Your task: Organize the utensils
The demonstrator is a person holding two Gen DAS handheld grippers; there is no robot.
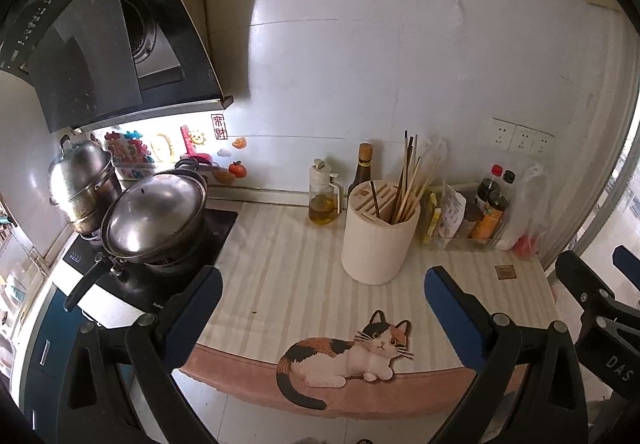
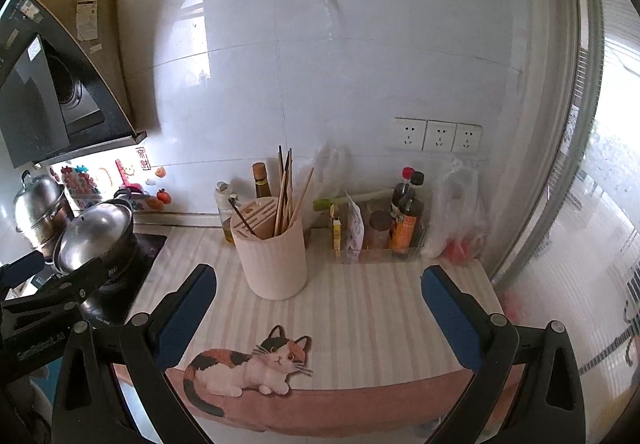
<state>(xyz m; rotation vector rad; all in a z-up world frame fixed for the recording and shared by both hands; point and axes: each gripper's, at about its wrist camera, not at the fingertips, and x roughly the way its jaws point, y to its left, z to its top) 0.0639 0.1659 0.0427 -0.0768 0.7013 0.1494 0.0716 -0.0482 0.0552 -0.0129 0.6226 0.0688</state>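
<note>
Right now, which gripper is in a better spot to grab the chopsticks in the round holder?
Probably the right gripper. In its view the holder with the chopsticks sits almost straight ahead between its open fingers. For the left gripper, also open, the holder lies further toward its right finger.

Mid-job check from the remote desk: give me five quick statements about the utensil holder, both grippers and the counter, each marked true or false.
1. The chopsticks stand in the utensil holder. True.
2. The left gripper is shut on a chopstick. False: its jaws are wide apart and hold nothing.
3. The right gripper is open and empty. True.
4. The utensil holder lies tipped on its side. False: it stands upright on the striped cat mat.
5. The oil bottle stands in front of the holder, nearer the grippers. False: it stands behind it, by the wall.
</note>
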